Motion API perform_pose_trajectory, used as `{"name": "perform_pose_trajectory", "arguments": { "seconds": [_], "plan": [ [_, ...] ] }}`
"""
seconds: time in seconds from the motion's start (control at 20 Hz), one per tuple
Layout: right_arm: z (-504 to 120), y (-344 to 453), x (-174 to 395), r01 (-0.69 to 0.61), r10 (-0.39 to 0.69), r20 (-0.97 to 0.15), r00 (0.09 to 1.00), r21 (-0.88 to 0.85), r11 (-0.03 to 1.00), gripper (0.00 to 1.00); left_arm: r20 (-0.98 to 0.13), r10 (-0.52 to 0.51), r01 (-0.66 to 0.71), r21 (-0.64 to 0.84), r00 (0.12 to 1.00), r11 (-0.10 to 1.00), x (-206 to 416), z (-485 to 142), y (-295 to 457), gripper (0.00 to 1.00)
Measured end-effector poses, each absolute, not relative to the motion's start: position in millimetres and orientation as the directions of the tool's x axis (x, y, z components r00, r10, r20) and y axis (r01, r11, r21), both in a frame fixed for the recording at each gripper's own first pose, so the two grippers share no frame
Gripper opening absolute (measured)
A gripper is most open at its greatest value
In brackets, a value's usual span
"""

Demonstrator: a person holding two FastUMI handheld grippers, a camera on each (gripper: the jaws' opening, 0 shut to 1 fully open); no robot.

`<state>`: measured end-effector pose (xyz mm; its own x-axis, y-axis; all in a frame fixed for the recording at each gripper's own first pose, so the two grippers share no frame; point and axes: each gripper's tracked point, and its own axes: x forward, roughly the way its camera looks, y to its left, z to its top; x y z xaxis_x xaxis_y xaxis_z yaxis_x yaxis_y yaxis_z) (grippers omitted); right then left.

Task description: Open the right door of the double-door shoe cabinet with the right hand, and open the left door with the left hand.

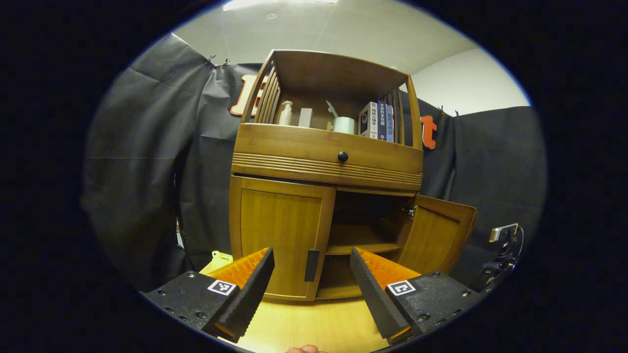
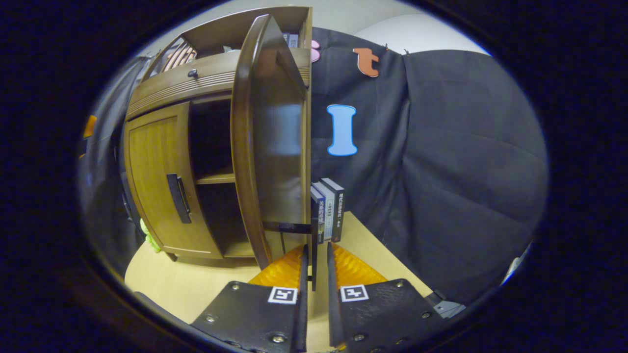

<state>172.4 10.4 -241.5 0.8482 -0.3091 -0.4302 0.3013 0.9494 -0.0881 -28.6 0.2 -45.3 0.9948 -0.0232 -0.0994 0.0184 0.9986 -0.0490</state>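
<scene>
The right door (image 2: 274,147) is swung open, its handle (image 2: 314,245) pinched in the right tool (image 2: 314,264). The left tool (image 1: 311,274), spread wide and empty, is aimed at the left door's handle (image 1: 311,265), to be gripped next.

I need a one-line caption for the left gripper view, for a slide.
Open left gripper faces the closed left door and its handle; the right door stands open.

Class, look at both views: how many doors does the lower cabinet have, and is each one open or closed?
2. The left door is closed, its handle untouched. The right door is swung open; the right hand-held gripper is at its handle.
</scene>
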Motion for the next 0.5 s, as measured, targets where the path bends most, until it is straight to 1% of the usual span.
{"name": "perform_pose_trajectory", "arguments": {
  "seconds": [0.05, 0.1, 0.15, 0.3, 0.35, 0.4, 0.45, 0.5],
  "plan": [
    [-240.5, 7.5, 171.5, 0.309, -0.318, -0.426, 0.847, -0.093, 0.947, 0.18, -0.104, -0.024, 0.02, -0.046, 0.994, 0.999, -25.7, -48.3, 0.0, 0.92],
    [-239.3, 4.6, 171.3, 0.319, -0.329, -0.424, 0.844, -0.097, 0.943, 0.18, -0.107, -0.026, 0.022, -0.04, 0.994, 0.999, -22.1, -51.4, -0.2, 0.92],
    [-238.1, 2.1, 169.0, 0.328, -0.339, -0.42, 0.842, -0.101, 0.939, 0.18, -0.109, -0.026, 0.023, -0.03, 0.994, 0.999, -17.2, -53.8, -0.3, 0.96],
    [-233.1, -7.4, 168.0, 0.357, -0.374, -0.4, 0.837, -0.119, 0.926, 0.18, -0.118, -0.034, 0.034, -0.005, 0.992, 0.999, -2.5, -63.8, -1.4, 0.96],
    [-232.0, -10.5, 167.2, 0.367, -0.386, -0.395, 0.834, -0.125, 0.922, 0.18, -0.121, -0.04, 0.039, -0.007, 0.992, 0.999, 3.4, -66.7, -2.5, 0.92],
    [-230.6, -13.8, 167.2, 0.38, -0.398, -0.396, 0.828, -0.128, 0.916, 0.18, -0.129, -0.045, 0.044, -0.011, 0.991, 0.999, 8.5, -71.4, -3.6, 0.92],
    [-228.9, -15.1, 164.6, 0.394, -0.41, -0.393, 0.823, -0.125, 0.91, 0.18, -0.143, -0.049, 0.047, -0.016, 0.989, 0.999, 14.2, -77.2, -5.5, 0.96],
    [-226.5, -17.3, 164.9, 0.41, -0.425, -0.384, 0.82, -0.125, 0.904, 0.17, -0.158, -0.055, 0.053, -0.021, 0.986, 0.998, 19.2, -83.7, -8.1, 0.92]
  ]
}}
